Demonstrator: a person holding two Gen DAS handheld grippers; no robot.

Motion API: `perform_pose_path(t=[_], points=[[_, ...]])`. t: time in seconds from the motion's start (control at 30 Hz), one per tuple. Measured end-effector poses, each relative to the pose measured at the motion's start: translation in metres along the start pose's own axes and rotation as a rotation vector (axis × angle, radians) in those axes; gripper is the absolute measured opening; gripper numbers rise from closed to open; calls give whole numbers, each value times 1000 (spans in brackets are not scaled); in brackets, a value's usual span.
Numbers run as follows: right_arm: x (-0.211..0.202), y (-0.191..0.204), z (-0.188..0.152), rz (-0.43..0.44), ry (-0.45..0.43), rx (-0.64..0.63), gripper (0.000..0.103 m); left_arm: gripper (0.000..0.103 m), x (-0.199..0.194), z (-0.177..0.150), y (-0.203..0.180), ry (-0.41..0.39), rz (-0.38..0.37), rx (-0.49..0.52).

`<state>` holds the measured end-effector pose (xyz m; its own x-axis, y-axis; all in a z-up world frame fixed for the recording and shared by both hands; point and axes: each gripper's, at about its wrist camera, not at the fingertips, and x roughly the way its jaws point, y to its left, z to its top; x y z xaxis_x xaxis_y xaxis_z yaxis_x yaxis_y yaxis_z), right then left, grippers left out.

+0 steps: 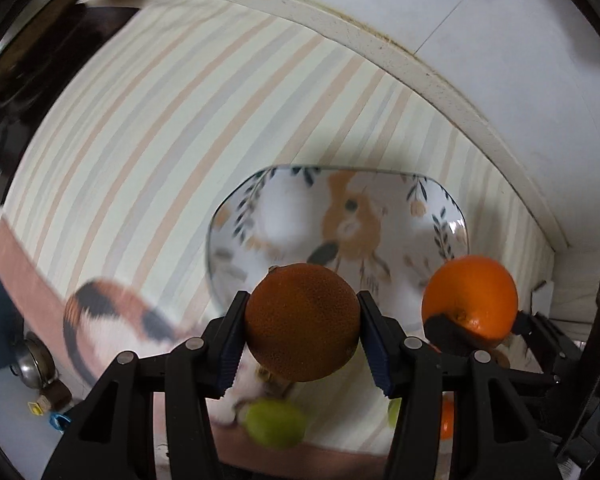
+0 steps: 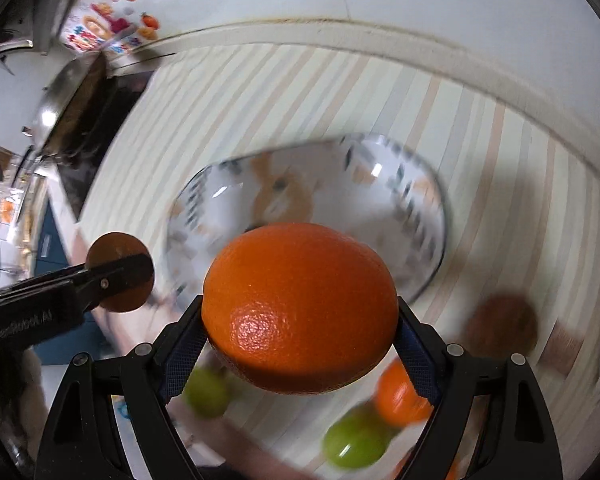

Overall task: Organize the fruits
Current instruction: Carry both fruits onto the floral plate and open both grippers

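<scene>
My left gripper is shut on a brown round fruit and holds it above the near rim of a patterned plate. My right gripper is shut on an orange above the same plate. In the left wrist view the right gripper with its orange is at the plate's right. In the right wrist view the left gripper with the brown fruit is at the left. Green fruits, another orange and a brown fruit lie on the striped cloth.
A cat figure is printed on the cloth at the left. A raised white ledge and wall border the cloth at the back. A dark cooktop, a metal pan and a colourful box are at the far left.
</scene>
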<state>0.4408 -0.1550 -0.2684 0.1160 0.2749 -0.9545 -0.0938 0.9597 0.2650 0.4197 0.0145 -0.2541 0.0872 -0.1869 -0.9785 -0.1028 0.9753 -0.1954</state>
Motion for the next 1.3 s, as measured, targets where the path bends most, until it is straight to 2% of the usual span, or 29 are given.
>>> perform_pose_path(t=[0.07,0.17,0.37,0.67,0.77,0.87,0.93,1.0,1.07,1.3], points=[[14,-8,19,-26,23,-5,89,50,22,22,-5,49,-7,-4],[43,-3,37,-40,58,-3,89,50,43,37,-5,103,-15,-18],[65,-11,53,-47,118,-18,89,50,68,63,-8,170,-29,-31],[74,-4,63,-63,170,-72,90,51,86,64,-2,236,-20,-51],[73,-2,65,-68,168,-82,90,51,85,60,0,232,-18,-51],[68,-5,73,-35,166,-68,91,51,87,58,-4,229,-8,-44],[63,-9,75,-19,165,-52,93,57,85,58,-5,218,-6,-48],[57,-12,73,-26,163,-46,97,76,81,58,-5,205,-10,-54],[52,-18,73,-28,160,-39,98,82,73,55,-4,190,-5,-54],[23,-14,58,-65,123,-20,98,82,35,30,-1,110,27,-59]])
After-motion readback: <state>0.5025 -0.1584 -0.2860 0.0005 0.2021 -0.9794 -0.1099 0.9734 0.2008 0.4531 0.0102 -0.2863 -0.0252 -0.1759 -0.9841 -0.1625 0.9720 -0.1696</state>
